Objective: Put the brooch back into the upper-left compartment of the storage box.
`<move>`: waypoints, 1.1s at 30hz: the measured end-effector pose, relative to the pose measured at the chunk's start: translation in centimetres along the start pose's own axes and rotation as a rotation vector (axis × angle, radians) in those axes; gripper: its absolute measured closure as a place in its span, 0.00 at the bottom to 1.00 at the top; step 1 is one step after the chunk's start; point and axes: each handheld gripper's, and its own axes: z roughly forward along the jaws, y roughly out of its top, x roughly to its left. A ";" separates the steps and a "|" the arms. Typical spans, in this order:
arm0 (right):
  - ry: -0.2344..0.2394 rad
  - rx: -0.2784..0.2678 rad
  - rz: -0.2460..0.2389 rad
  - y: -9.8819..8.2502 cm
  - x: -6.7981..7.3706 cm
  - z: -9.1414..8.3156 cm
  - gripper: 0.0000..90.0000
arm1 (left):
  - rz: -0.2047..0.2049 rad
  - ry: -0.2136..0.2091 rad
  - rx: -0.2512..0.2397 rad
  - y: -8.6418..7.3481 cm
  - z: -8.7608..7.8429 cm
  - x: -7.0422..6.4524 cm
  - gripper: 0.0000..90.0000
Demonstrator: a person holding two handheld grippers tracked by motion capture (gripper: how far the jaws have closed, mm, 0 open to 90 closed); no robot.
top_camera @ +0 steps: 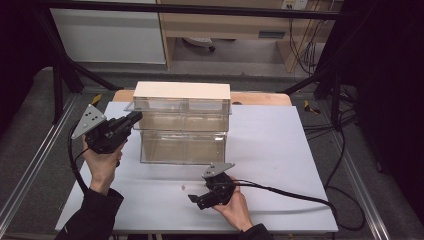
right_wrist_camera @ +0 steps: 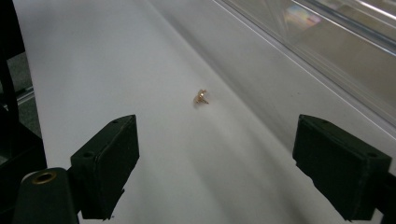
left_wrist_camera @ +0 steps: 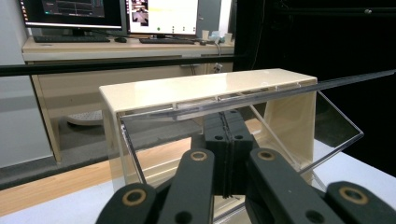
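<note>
Gold trinket (right_wrist_camera: 201, 97) tiny, unclear | right tongs (right_wrist_camera: 217, 172) released | left tongs (left_wrist_camera: 226, 154) clenched on clear lid (left_wrist_camera: 243, 100)

Both handheld grippers are matte black, blocky in build. The left gripper (top_camera: 134, 118), at the left of the high view, carries a grey three-cornered plate (top_camera: 88, 119) dotted with small holes, and a black cable (top_camera: 74, 165) loops down from it. The right gripper (top_camera: 196, 200), low in the centre, bears a smaller grey plate (top_camera: 218, 169); its thick black cable (top_camera: 290, 193) trails off to the right. In the gripper views the link arms show brass-coloured ringed pivots (left_wrist_camera: 134, 197), and the rectangular pads (right_wrist_camera: 111, 156) have small screw holes. Dark sleeves (top_camera: 94, 216) cover both forearms.
</note>
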 end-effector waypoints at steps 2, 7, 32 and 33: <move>-0.001 0.004 -0.005 0.1 0.1 0.2 0.20 | 0.000 0.000 0.000 0.0 0.0 0.0 1.00; -0.004 0.005 -0.013 1.1 0.7 1.5 0.26 | 0.001 0.000 -0.002 0.0 0.0 0.0 1.00; -0.012 0.019 0.028 1.6 0.4 4.4 0.69 | 0.001 0.000 -0.003 0.0 0.0 0.1 1.00; -0.012 0.021 0.029 1.6 0.4 4.4 0.71 | 0.002 0.001 -0.003 0.0 0.0 0.1 1.00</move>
